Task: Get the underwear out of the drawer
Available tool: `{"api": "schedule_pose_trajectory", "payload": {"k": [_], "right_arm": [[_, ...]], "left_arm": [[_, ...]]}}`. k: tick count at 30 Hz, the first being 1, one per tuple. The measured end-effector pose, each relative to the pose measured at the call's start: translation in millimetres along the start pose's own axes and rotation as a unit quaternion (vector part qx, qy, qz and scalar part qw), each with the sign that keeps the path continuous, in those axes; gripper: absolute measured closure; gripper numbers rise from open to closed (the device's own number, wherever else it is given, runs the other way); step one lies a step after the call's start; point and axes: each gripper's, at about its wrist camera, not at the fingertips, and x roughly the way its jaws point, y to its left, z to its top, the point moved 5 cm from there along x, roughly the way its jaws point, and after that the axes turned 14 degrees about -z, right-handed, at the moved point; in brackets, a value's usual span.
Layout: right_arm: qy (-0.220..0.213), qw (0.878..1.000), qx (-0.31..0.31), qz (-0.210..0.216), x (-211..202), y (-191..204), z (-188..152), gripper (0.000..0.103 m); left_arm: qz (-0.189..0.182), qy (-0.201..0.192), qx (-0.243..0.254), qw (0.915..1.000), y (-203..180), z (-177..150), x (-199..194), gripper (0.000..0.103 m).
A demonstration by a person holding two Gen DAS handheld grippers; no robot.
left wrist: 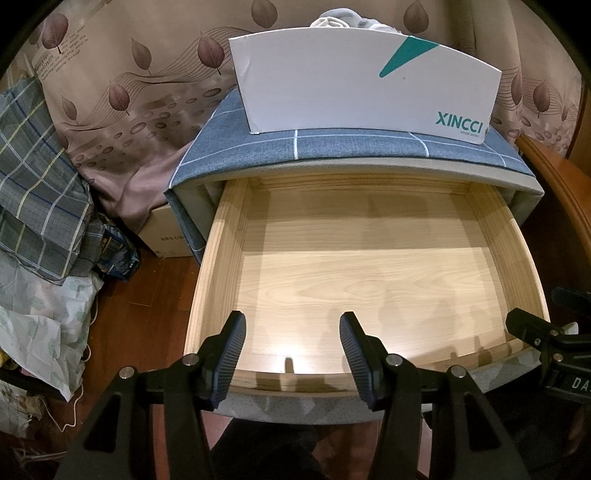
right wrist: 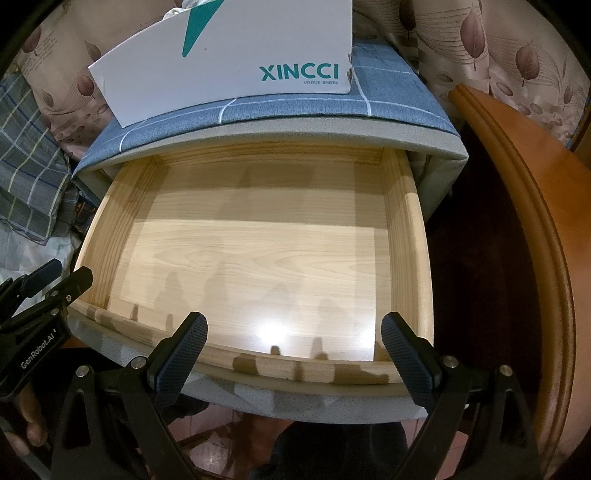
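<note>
Your drawer [left wrist: 369, 258] stands pulled fully out, its bare wooden floor showing corner to corner, with no underwear in it. You hold the left gripper [left wrist: 292, 354] and right gripper [right wrist: 294, 354] side by side over the front rim, fingers apart, gripping nothing. Pale cloth [left wrist: 343, 20] peeks from the white shoebox [left wrist: 354, 85] on the cabinet [left wrist: 332, 151]; possibly the underwear, though I cannot tell.
</note>
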Motion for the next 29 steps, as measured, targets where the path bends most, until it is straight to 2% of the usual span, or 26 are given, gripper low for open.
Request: {"api": "schedule_pose_trajectory", "payload": {"k": [29], "right_arm": [[0.001,1.000,0.001,0.000,-0.1,0.3,-0.2,0.009]], "left_arm": [[-0.001,-0.005,0.007,1.0000,-1.2,0.1,-2.3,0.049]]}}
